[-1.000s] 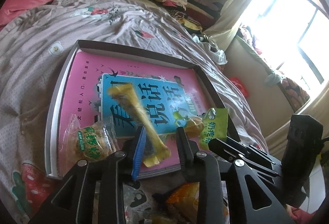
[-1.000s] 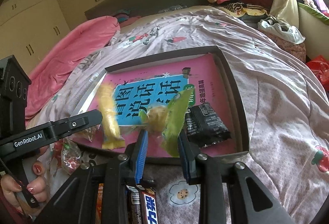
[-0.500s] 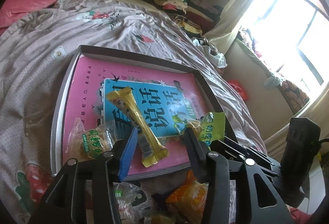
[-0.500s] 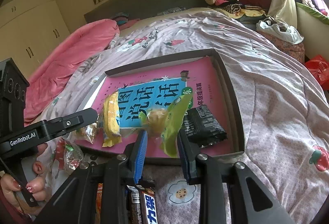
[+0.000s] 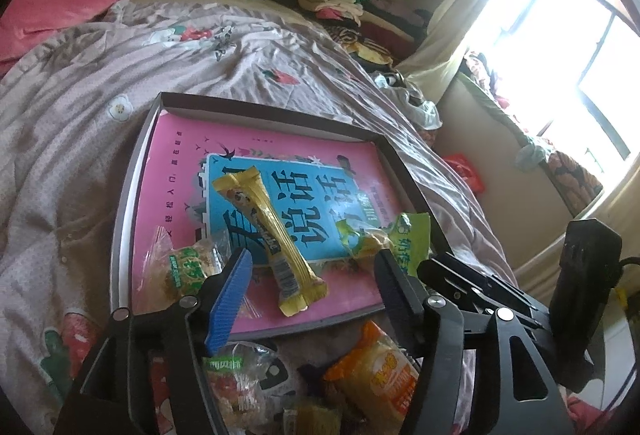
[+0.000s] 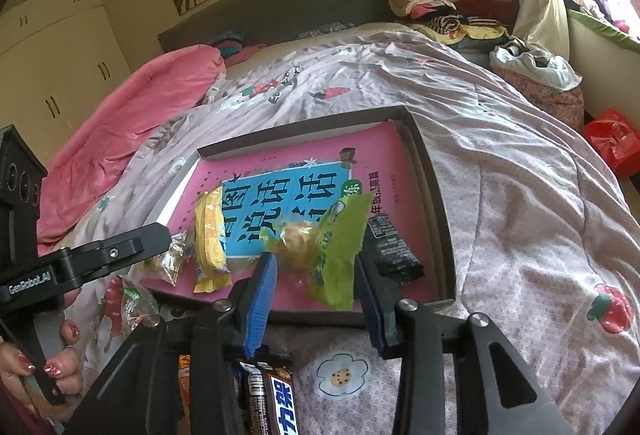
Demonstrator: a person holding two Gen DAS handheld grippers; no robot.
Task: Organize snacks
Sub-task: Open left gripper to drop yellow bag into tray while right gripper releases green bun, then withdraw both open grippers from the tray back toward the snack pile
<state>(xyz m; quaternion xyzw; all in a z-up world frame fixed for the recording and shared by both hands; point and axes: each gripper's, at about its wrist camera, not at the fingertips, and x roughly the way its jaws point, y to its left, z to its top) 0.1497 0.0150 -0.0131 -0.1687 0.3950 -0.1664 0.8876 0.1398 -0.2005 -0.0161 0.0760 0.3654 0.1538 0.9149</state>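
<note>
A wide bed (image 5: 100, 107) carried a shallow box (image 5: 132, 171) with a pink book (image 5: 172, 163) lying flat in it as a floor. The step in hand looked like the drop-off: both claws were letting snacks go inside the box.

The left gripper (image 5: 312, 275) hung over the near edge of the box, its jaws spread and just opened further; the yellow bar (image 5: 268, 231) lay free on the book between them, touched by neither pad. A clear cracker pack (image 5: 180, 267) sat at the near left corner.

The right gripper (image 6: 316, 275) stood half spread, its jaws just opened too. The green pack (image 6: 332, 247) rested between them, its right edge still close against the right pad, though contact could not be told. A black pack (image 6: 392, 247) lay just right of it in the box.

Loose snacks waited on the bed near the box: an orange pack (image 5: 376, 371) and a chocolate bar (image 6: 276, 399).

Next, in my judgement, both claws needed to back off nearward, clear of the box wall, then reach for a loose snack.
</note>
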